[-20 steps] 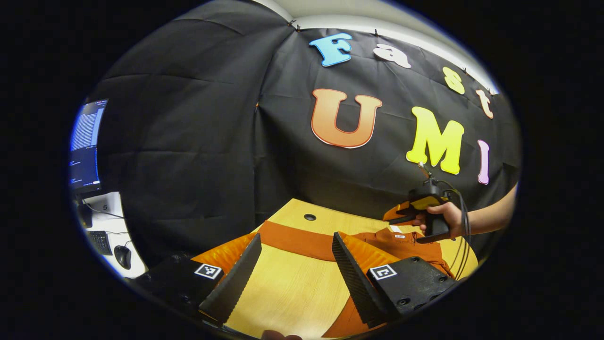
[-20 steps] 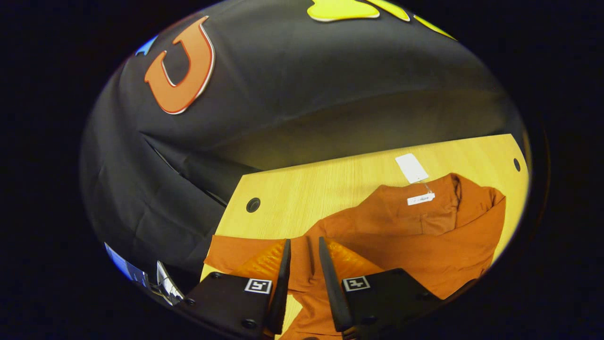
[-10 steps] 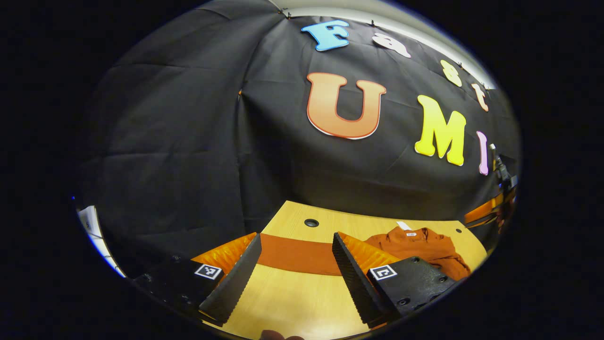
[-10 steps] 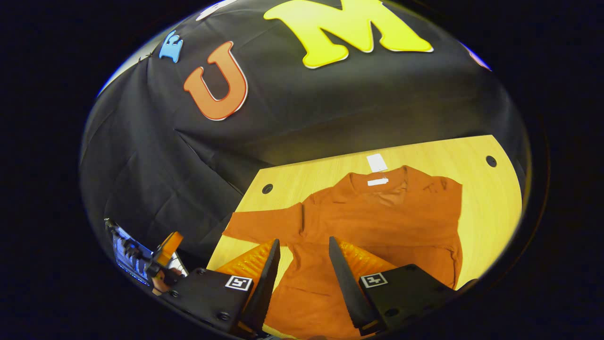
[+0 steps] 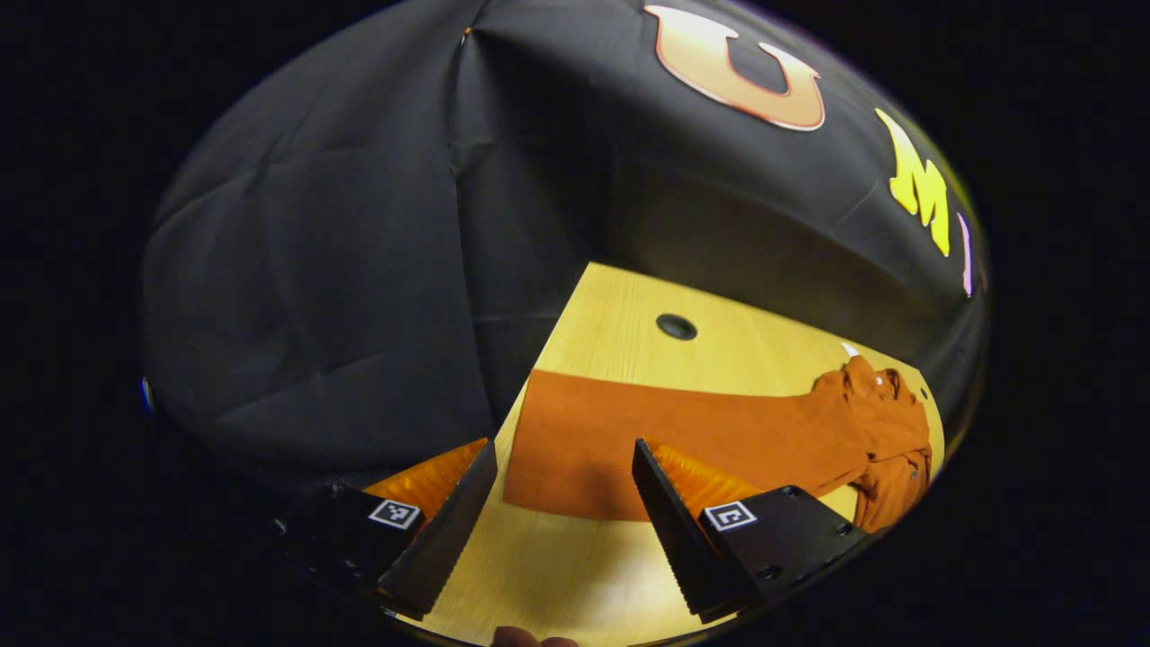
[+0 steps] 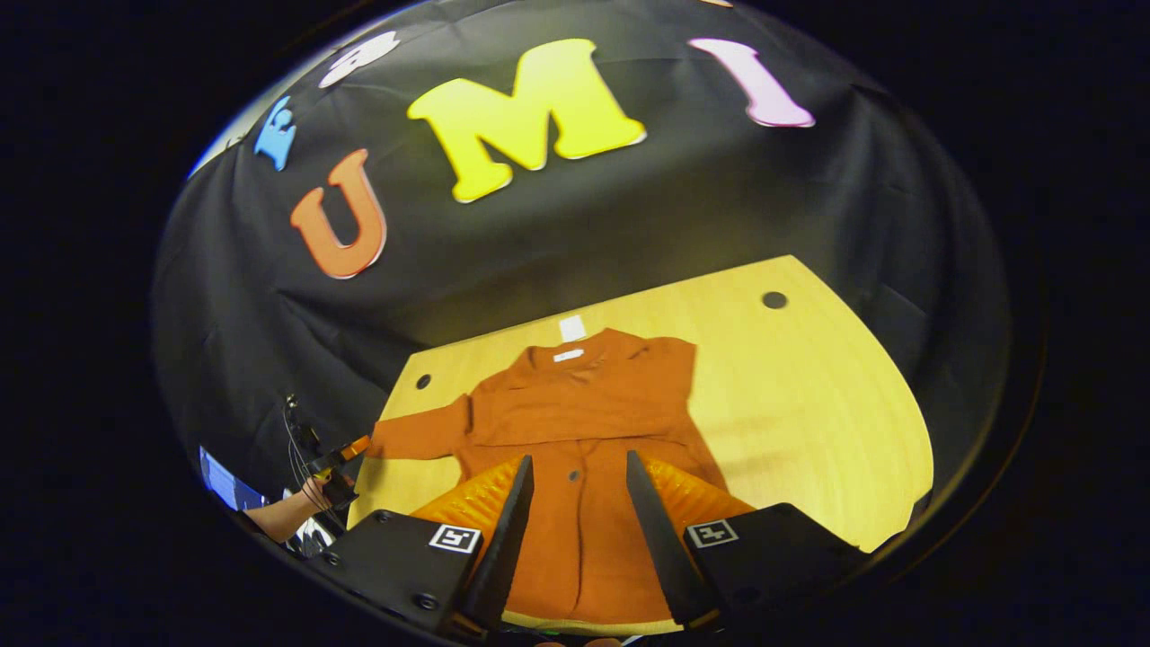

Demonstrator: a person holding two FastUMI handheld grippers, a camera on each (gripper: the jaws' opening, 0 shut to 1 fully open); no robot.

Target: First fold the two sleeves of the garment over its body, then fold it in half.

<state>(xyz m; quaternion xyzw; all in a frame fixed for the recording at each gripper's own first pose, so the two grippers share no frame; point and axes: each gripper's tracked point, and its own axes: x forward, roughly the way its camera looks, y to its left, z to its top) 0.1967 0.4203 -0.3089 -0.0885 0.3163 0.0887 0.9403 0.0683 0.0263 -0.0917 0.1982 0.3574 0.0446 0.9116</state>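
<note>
— Two grippers to report. How do they stand?

— The left gripper [image 5: 561,526] has its jaws wide apart and holds nothing; between its fingers lie bare table and the end of one sleeve [image 5: 629,440]. The right gripper [image 6: 570,526] also stands parted, gripping nothing, above the lower body of the garment [image 6: 584,449]. In the right gripper view the left gripper appears again, small at the table's left edge, held in a hand [image 6: 314,492].

— And the garment?

— One rust-orange garment, lying flat on the wooden table [image 6: 809,395], collar toward the wall. One sleeve stretches straight out toward the table's left edge. The other side shows a straight edge; whether that sleeve lies over the body cannot be told. Two white tags [image 6: 571,329] show at the collar.

— Table fittings?

— Two round cable holes [image 6: 774,299], one near each far corner.
</note>
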